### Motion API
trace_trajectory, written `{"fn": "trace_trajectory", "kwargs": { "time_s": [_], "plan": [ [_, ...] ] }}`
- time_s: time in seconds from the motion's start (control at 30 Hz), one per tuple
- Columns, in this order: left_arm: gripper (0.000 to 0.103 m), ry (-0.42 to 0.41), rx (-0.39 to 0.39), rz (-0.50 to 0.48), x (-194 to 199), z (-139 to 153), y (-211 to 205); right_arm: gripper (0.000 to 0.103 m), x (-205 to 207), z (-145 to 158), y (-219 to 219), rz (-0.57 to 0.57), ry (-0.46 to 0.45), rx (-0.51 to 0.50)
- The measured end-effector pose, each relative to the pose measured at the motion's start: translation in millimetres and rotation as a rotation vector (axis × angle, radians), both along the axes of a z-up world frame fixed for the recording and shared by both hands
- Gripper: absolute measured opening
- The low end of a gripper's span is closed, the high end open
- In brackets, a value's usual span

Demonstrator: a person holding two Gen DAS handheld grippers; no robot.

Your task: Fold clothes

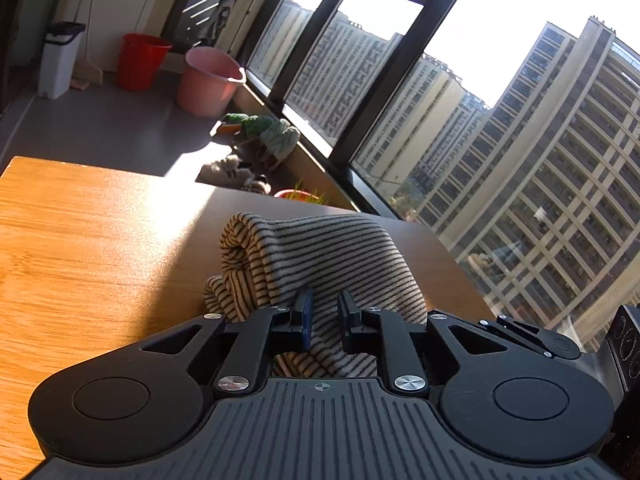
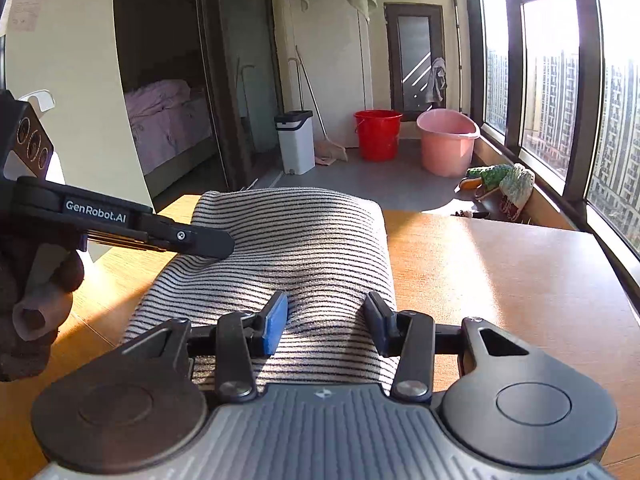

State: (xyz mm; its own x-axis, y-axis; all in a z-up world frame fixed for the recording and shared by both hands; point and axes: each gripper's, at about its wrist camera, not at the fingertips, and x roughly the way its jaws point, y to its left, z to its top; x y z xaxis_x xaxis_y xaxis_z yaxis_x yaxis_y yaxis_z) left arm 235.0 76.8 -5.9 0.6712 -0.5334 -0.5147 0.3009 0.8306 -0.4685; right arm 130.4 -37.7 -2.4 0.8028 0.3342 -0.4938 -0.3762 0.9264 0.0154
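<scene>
The striped garment (image 2: 296,264) lies bunched mid-bench (image 2: 500,280). The left gripper (image 1: 325,312), fingers narrow, pinches a raised fold at 9 o'clock, probably anchoring it. The right gripper (image 2: 326,320), at 6 o'clock, stands half-open astride the cloth, gripping nothing.

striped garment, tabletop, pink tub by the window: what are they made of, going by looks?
Striped garment: soft knit or fleecy fabric, matte, with a fuzzy nap and a rounded fold. Tabletop: wood or wood-look laminate, smooth satin finish; straight grain lines, with sun glare on it. I cannot tell which. Pink tub: probably moulded plastic, uniform colour, thin rolled rim, slight sheen.
</scene>
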Motion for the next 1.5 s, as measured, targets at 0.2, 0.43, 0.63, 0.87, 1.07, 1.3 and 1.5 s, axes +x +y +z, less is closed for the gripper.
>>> {"fn": "trace_trajectory", "kwargs": {
  "time_s": [0.2, 0.43, 0.63, 0.87, 1.07, 1.3, 1.5],
  "plan": [
    [0.018, 0.003, -0.033, -0.003, 2.8, -3.4, 5.6, 0.047, 0.8, 24.6, -8.1, 0.032, 0.028, 0.076],
    [0.017, -0.006, -0.015, -0.007, 1.6, -2.6, 5.1, 0.076, 61.3, 52.1, -5.7, -0.048, 0.054, 0.132],
    [0.017, -0.018, 0.006, -0.012, 0.8, -2.8, 5.3, 0.089, 111.0, 7.9, 3.4, -0.113, 0.237, 0.12],
    [0.017, -0.027, -0.008, 0.002, -3.2, 1.5, 7.7, 0.089, 40.1, 15.1, -3.7, -0.074, 0.087, 0.12],
    [0.032, -0.026, -0.032, 0.032, -1.4, 23.8, 7.7, 0.091, -23.7, -0.4, 4.6, 0.002, 0.039, 0.094],
    [0.047, -0.026, 0.035, 0.021, 14.2, 35.3, -16.7, 0.099, -32.4, -6.3, 25.6, 0.013, -0.001, -0.002],
    [0.029, 0.008, 0.029, 0.063, 34.8, 9.8, -16.0, 0.101, -36.4, -4.7, 19.2, 0.04, 0.01, 0.053]
  ]
}}
